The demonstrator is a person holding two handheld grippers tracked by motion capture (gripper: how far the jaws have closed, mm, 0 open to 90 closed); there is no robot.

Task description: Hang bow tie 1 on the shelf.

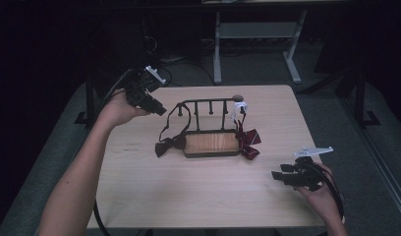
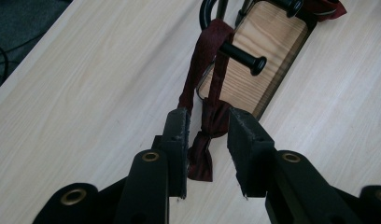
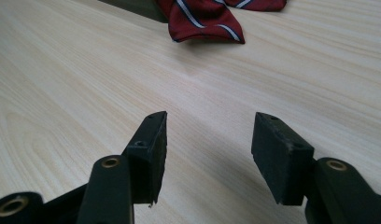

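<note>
Both grippers' jaws gape empty: left gripper (image 2: 207, 133), right gripper (image 3: 209, 140); two bow ties, dark (image 1: 165, 145) and striped (image 1: 248, 142), hang on one rack (image 1: 211, 145).

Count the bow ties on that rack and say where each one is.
2. A dark red bow tie hangs off the rack's left end; a striped red bow tie hangs at its right end. More may be hidden.

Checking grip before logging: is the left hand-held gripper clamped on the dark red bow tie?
No, its jaws stand apart, and the bow tie hangs between them untouched.
</note>
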